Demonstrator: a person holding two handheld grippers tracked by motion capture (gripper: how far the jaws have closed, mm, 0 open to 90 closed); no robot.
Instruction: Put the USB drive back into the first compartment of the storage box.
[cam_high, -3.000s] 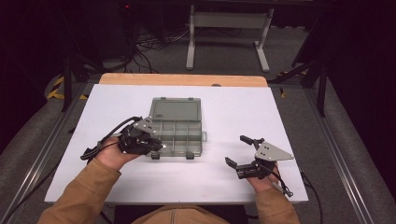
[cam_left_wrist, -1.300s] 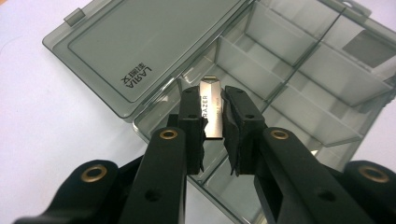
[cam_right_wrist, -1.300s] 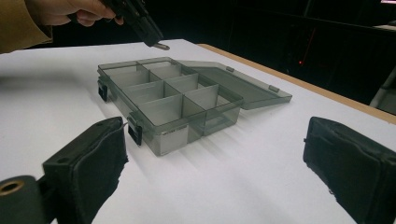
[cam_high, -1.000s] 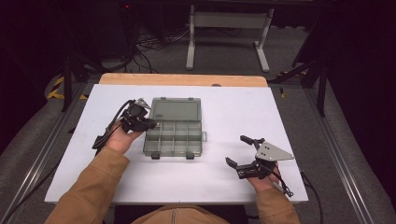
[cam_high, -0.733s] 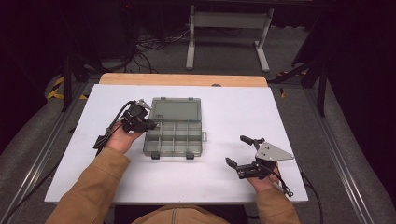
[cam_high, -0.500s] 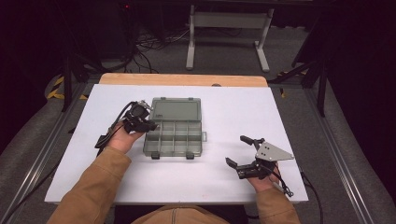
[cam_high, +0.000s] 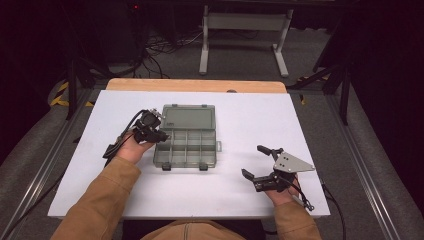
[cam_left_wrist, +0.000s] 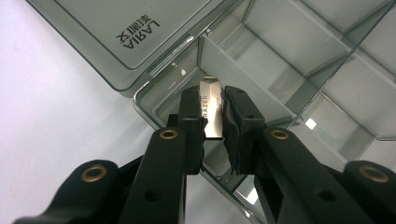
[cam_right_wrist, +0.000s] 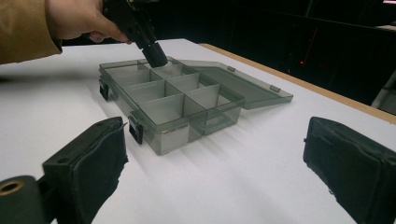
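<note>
- The left gripper (cam_high: 159, 131) is gripping a small metal piece (cam_left_wrist: 212, 108) over a corner compartment of the open organizer box (cam_high: 187, 150).
- The right gripper (cam_high: 256, 161) is resting wide open on the white table (cam_high: 310, 125).

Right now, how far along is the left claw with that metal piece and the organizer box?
Done: the smoky clear plastic compartment box lies with its lid open. In hand: the left claw grips a small silver metal piece above a corner compartment. Left: release it inside. The right claw rests open on the white table, holding nothing.
</note>
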